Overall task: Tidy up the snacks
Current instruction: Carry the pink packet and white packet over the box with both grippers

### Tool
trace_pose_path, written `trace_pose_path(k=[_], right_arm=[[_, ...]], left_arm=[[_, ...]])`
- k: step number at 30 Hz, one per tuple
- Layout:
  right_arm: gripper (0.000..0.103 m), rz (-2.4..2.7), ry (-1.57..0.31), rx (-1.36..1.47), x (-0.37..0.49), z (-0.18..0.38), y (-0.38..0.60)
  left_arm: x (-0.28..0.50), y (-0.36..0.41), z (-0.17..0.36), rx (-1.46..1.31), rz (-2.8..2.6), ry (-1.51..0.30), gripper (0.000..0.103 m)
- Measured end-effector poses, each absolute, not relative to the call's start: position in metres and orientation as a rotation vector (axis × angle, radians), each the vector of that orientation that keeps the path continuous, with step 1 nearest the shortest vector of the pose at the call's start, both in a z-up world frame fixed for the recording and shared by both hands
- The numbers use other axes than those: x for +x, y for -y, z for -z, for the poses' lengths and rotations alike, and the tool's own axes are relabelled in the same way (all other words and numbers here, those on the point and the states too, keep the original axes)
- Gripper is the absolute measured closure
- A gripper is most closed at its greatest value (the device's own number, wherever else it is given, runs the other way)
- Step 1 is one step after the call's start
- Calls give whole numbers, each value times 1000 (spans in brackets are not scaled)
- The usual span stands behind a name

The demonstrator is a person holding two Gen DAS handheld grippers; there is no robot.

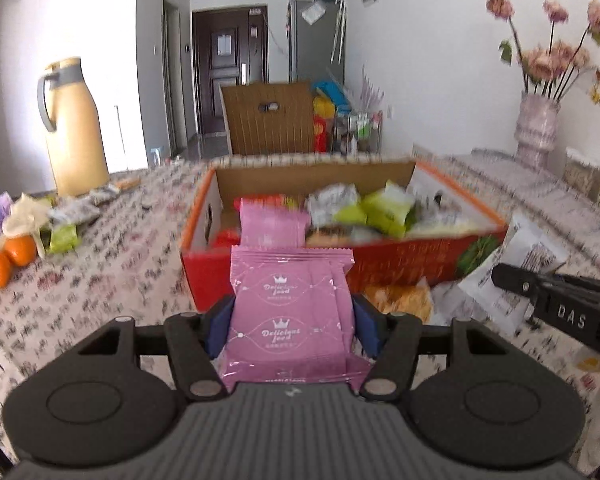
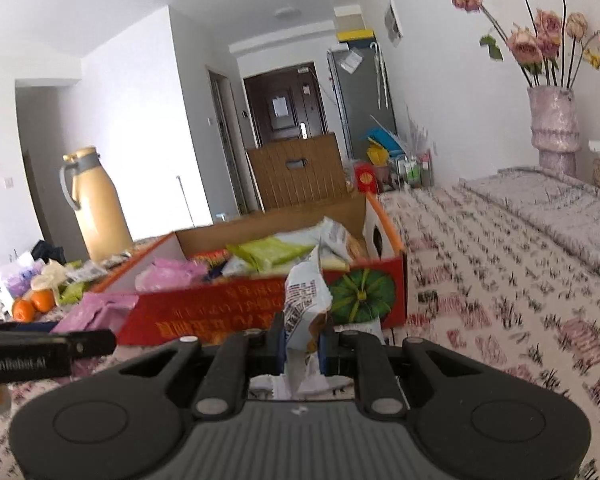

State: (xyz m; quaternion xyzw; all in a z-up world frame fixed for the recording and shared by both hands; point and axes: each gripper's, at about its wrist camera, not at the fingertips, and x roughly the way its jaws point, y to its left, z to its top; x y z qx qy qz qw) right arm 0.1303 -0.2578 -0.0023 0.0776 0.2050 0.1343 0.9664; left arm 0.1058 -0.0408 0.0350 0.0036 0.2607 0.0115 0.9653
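My left gripper (image 1: 292,322) is shut on a pink snack packet (image 1: 292,320), held just in front of the near wall of a red cardboard box (image 1: 400,260). The box holds several snack packets, among them a pink one (image 1: 274,226) and green ones (image 1: 384,210). My right gripper (image 2: 302,338) is shut on a white printed snack packet (image 2: 306,300), held near the box's front right corner (image 2: 364,292). The right gripper also shows in the left wrist view (image 1: 556,300), at the right, with the white packet (image 1: 516,264).
A floral cloth (image 1: 100,292) covers the table. Oranges (image 1: 8,260) and loose snacks (image 1: 64,236) lie at the left by a yellow thermos (image 1: 74,128). An orange-yellow packet (image 1: 400,298) lies before the box. A vase of flowers (image 2: 554,128) stands far right.
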Motion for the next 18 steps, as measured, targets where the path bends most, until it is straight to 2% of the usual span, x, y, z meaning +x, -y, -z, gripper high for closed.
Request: trace_pose_path(k=[8,18], right_arm=[[88,-308,-344,113,157,-45,247],[88,-351,-379,56,235,-56,207]], left_arm=[[130,46,-79,22,-18,-437,40],[203,38,-83,27,-56,-460,40]])
